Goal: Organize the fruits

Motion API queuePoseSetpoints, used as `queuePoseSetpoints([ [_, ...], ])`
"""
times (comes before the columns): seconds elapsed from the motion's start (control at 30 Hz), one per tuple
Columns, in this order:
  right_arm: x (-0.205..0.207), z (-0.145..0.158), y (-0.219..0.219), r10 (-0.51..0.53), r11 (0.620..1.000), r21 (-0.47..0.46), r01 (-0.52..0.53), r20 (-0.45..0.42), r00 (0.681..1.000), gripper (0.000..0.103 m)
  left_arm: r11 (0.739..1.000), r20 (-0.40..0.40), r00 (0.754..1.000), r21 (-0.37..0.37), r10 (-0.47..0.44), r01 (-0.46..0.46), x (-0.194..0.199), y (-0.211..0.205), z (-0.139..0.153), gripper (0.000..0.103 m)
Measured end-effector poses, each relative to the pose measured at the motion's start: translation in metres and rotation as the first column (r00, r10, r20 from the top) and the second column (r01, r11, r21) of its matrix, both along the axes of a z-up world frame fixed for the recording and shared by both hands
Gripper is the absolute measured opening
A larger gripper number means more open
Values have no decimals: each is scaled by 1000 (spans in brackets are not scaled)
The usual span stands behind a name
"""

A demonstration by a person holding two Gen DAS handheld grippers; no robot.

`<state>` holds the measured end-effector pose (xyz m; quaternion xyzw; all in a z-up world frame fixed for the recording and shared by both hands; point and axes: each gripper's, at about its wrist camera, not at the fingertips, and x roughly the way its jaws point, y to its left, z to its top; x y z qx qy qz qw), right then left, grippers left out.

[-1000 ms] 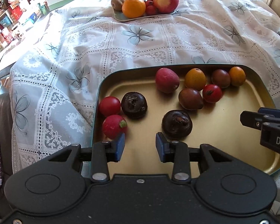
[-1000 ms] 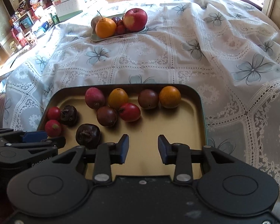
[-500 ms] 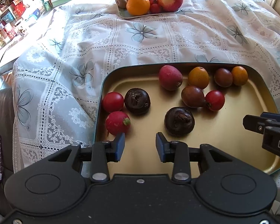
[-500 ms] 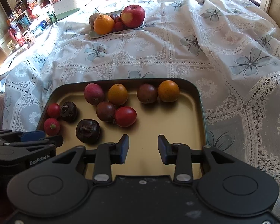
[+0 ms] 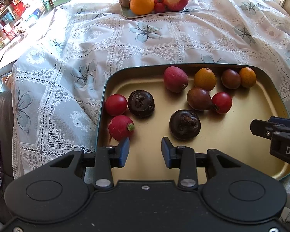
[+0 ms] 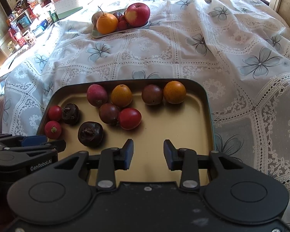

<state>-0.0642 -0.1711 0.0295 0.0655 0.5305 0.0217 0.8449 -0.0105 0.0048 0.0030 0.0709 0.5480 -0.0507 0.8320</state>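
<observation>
Here, a gold-coloured rectangular metal tray with a dark rim (image 5: pixel 104 89) sits in the lower half of both views on a white lace tablecloth printed with grey-blue flowers (image 5: pixel 145 44). Near its left edge in the left wrist view lie a small red tomato (image 5: pixel 115 104), a red radish with a green stub (image 5: pixel 120 128) and a wrinkled dark brown fruit (image 5: pixel 141 103); a second wrinkled dark fruit (image 5: pixel 184 124) lies near the centre. Along the tray's far side sit a pinkish-red oval fruit (image 5: pixel 175 79), two orange round fruits (image 5: pixel 204 79), two brownish-purple fruits (image 5: pixel 198 99) and another red tomato (image 5: pixel 222 102). At the top centre, well apart from the tray, a pale plate (image 6: pixel 98 34) carries a large red apple (image 6: pixel 137 14), an orange with a stem (image 6: pixel 107 23), a kiwi and small red fruits. The left gripper (image 5: pixel 145 150) hangs over the tray's near left part, jaws apart and empty, its left fingertip just beside the radish. The right gripper (image 6: pixel 148 153) hangs over bare tray, jaws likewise apart, gripping nothing.
</observation>
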Motion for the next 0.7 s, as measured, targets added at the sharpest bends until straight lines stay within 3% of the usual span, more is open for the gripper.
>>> queuePoseSetpoints([
  [0.7, 0, 0, 1, 4, 1000, 0, -4, -3, 1000, 38, 1000, 8, 1000, -1, -16, 16, -2, -2, 2, 45],
])
